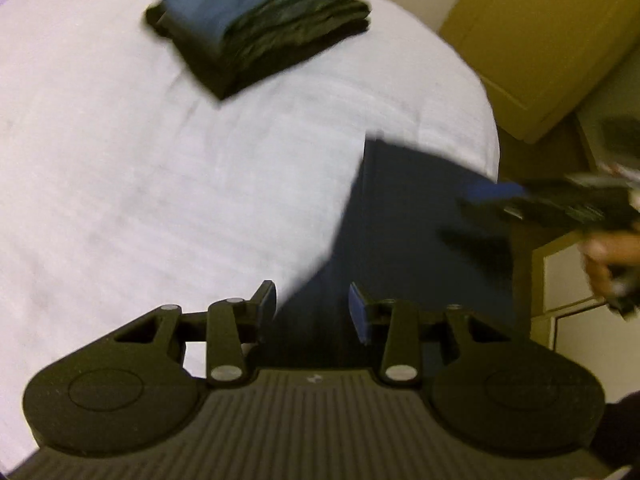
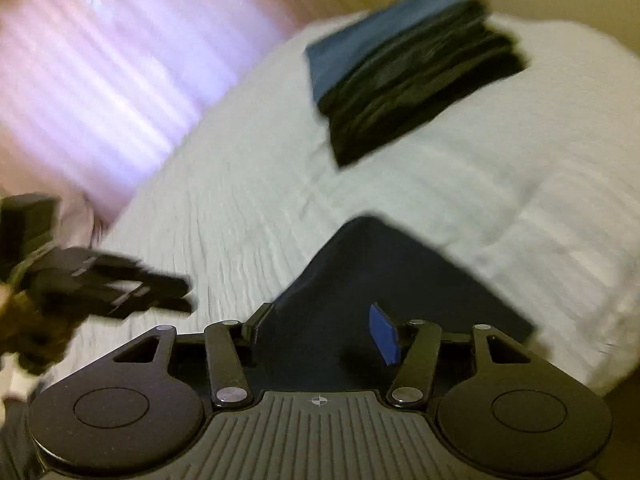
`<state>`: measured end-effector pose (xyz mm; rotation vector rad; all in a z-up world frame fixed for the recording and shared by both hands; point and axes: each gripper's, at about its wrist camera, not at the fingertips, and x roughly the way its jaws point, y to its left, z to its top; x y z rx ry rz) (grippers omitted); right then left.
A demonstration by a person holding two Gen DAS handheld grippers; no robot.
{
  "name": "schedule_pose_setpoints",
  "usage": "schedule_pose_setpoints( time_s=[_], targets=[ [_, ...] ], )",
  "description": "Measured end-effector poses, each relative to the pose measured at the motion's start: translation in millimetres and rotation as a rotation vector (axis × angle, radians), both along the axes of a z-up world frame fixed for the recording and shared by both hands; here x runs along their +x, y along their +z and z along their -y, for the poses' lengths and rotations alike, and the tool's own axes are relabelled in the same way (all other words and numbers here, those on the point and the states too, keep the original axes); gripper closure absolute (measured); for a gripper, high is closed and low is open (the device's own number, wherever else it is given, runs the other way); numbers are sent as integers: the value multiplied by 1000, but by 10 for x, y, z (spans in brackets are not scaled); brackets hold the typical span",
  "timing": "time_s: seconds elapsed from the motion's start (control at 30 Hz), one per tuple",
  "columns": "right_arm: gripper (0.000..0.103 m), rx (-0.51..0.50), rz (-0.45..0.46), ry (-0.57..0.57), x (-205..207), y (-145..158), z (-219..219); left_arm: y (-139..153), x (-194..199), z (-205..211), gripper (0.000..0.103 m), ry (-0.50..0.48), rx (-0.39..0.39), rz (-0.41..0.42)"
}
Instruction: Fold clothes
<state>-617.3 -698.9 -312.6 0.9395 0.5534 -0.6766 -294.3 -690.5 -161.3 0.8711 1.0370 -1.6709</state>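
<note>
Nearest to us, our left gripper [image 1: 314, 308] hangs above the near end of a folded navy garment [image 1: 404, 232], its fingers spread with a clear gap between them; nothing is pinched, and the cloth we see through the gap lies below on the bed. Our right gripper [image 2: 326, 330] is likewise spread over the same navy garment [image 2: 384, 276], its blue pad [image 2: 383, 334] standing free of the fabric, so it too grips nothing.

The navy garment lies flat on the white bedspread [image 1: 140, 200], at the near edge of the bed. In the left wrist view the right gripper [image 1: 492, 200] shows just beside the garment's right edge, blurred, with a hand [image 1: 612, 264] behind it. In the right wrist view the left gripper [image 2: 176, 294] shows to the garment's left, above bare bedspread [image 2: 460, 184], also blurred.

Farther back from the navy garment, well apart from it, a stack of folded clothes [image 1: 260, 28] sits on the bedspread, a blue piece on top of dark ones. Beyond the garment's right side, off the bed, stands a cardboard box [image 1: 548, 44]. Beyond its left side hangs a bright curtain [image 2: 100, 60].
</note>
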Motion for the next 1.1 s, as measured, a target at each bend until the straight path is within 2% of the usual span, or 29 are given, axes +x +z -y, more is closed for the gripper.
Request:
schedule_pose_setpoints(
  time_s=[0.1,0.2,0.33,0.37,0.43,0.57,0.67,0.73,0.8,0.9,1.07,1.1],
  targets=[
    [47,54,-85,60,248,-268,134,-76,23,-388,69,68,39,-49],
    [48,77,-104,93,323,-409,225,-192,-29,-546,69,118,53,-74],
    [48,82,-133,129,363,-393,229,-352,45,-433,69,256,46,-114],
    [48,87,-136,131,360,-394,226,-424,69,-372,69,279,58,-98],
    [48,97,-141,135,367,-404,236,-576,113,-251,69,316,85,-55],
    [48,108,-148,132,388,-446,298,-755,229,-168,70,326,101,-94],
    [48,128,-138,128,354,-450,330,-552,329,-366,71,296,52,-124],
    [48,141,-131,124,331,-452,352,-440,376,-559,70,245,28,-78],
    [48,148,-126,121,313,-448,355,-409,367,-741,70,147,20,15],
    [47,139,-143,120,348,-440,340,-510,257,-862,70,1,24,104],
    [47,126,-184,112,433,-435,316,-758,10,-758,71,-169,-47,137],
    [47,125,-188,109,439,-434,311,-790,-20,-730,74,-186,-56,152]
  ],
)
